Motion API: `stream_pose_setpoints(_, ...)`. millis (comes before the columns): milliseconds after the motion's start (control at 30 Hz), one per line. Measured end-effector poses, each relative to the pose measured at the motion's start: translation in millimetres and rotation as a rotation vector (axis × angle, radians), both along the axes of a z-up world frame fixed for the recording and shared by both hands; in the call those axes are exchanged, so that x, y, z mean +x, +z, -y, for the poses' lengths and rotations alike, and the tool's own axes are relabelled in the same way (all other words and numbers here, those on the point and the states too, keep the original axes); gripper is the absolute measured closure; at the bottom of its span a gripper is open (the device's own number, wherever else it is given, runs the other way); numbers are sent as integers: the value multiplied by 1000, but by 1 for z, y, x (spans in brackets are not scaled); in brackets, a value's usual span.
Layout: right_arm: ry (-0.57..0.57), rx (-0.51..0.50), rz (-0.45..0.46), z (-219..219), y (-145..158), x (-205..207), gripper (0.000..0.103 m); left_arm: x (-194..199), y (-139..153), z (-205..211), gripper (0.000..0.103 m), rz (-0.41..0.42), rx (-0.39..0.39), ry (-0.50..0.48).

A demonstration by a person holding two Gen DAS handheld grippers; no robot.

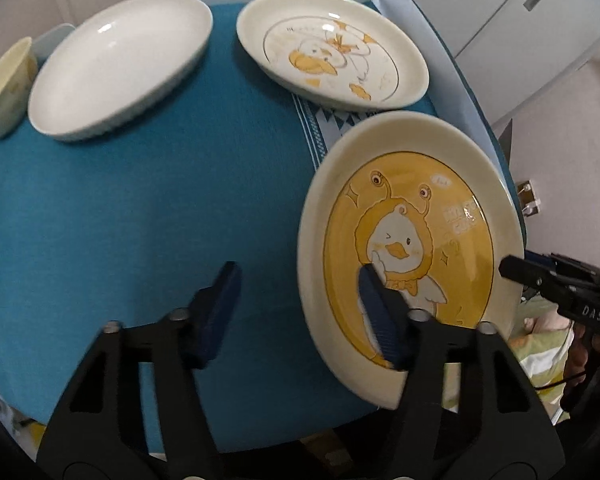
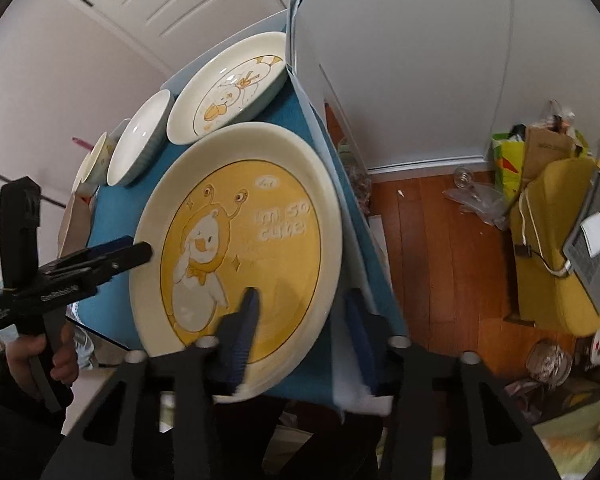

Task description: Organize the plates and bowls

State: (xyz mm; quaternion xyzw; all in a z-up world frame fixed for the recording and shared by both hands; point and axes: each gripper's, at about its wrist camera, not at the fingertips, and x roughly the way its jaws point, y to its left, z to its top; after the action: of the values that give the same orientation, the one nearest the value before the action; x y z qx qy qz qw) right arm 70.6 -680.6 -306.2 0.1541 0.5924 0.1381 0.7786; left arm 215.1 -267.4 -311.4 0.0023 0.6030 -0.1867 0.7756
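- Left wrist view, far left: a pale yellow bowl (image 1: 5, 88) sits at the edge of the blue tablecloth (image 1: 140, 208), just beside the plain white dish (image 1: 118, 66).
- The plain white dish lies flat on the cloth, apart from the duck-outline plate (image 1: 332, 50) further right, near the table's far edge.
- The left gripper (image 1: 300, 308) has its fingers spread wide; the left pad hangs over bare cloth, while the right pad (image 1: 380, 316) overlaps the yellow duck plate (image 1: 412, 240) in view. It pinches nothing.
- The yellow duck plate sits at the right side of the cloth, close to the table's near right corner, its rim reaching past the cloth's patterned border.
- At the far right, the right gripper (image 1: 516, 270) comes in with its tip at the plate's rim.
- Right wrist view, left: the left gripper (image 2: 140, 252) tip is touching or just beside the plate's left rim (image 2: 140, 280).
- The right gripper (image 2: 304, 328) straddles the plate's near right rim, fingers spread, one pad (image 2: 246, 320) over the yellow face and the other outside the rim by the cloth edge; not yet pressed onto it.
- Right: a wooden floor (image 2: 440, 248) with a yellow chair (image 2: 552, 240).
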Motion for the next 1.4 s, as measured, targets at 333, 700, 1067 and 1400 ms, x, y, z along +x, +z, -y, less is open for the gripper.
stream_pose_setpoints(333,97,-85,42,-5,-5,16,88,-6,-5,20,76,31,-1,-9)
stream_pose_setpoints(700,138,-152,60,-16,0,16,88,-7,-3,16,76,34,0,4)
stream_pose_setpoints(1067,166,-165,120,-44,24,14,88,-13,28,-25,76,94,-15,52)
stream_pose_setpoints(1400,211,-135,175,-121,52,16,88,-21,65,-122,76,144,-13,127)
